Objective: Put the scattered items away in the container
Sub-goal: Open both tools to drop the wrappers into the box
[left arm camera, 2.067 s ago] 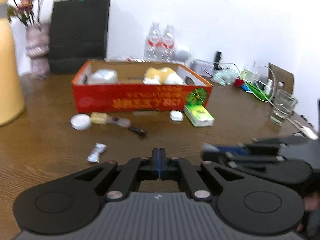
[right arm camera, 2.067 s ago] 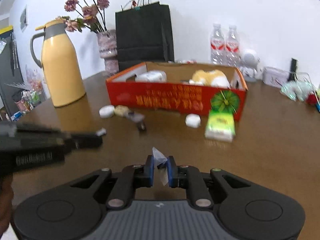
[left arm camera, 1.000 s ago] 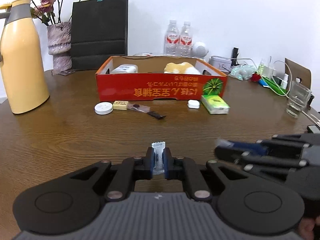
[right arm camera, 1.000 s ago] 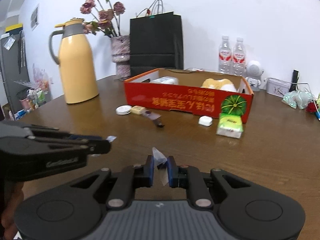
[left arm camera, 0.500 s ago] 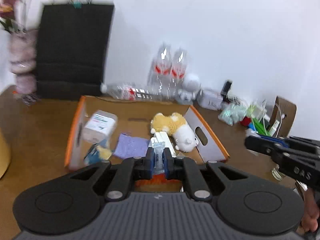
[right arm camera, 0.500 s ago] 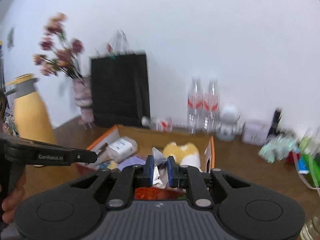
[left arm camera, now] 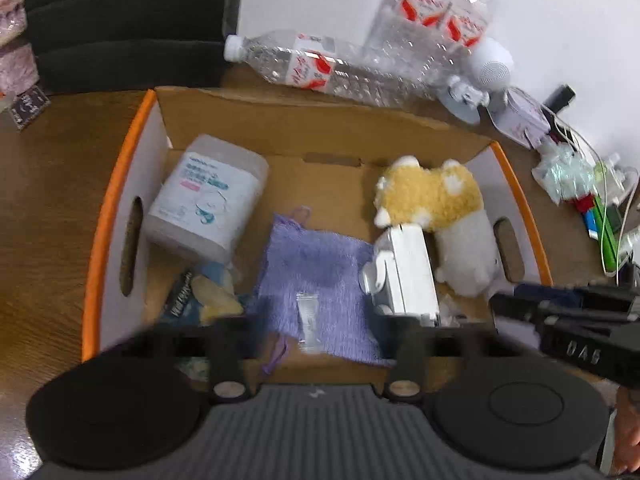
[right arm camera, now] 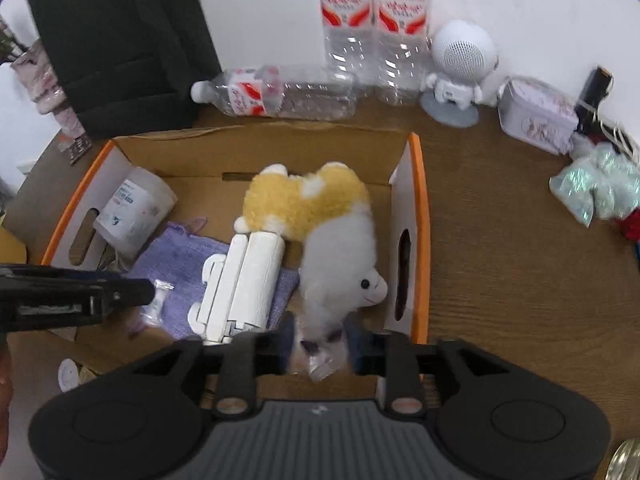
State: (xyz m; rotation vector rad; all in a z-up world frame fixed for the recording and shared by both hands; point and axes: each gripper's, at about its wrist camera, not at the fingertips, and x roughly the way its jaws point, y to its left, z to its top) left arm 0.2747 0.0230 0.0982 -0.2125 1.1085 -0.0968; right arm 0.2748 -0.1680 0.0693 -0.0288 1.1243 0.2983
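Left wrist: three water bottles (left arm camera: 416,12) behind one box (left arm camera: 320,124).

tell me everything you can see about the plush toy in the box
The plush toy is a fluffy stuffed animal, yellow-orange on the back with white patches, white on the belly and face, with a black bead eye. It lies on its side at the right end of the cardboard box, head towards the camera. The white folded device rests against it.

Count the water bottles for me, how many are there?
3. Two clear plastic water bottles with red labels stand upright by the wall, one left of the other. A third lies on its side behind the cardboard box. More may be hidden.
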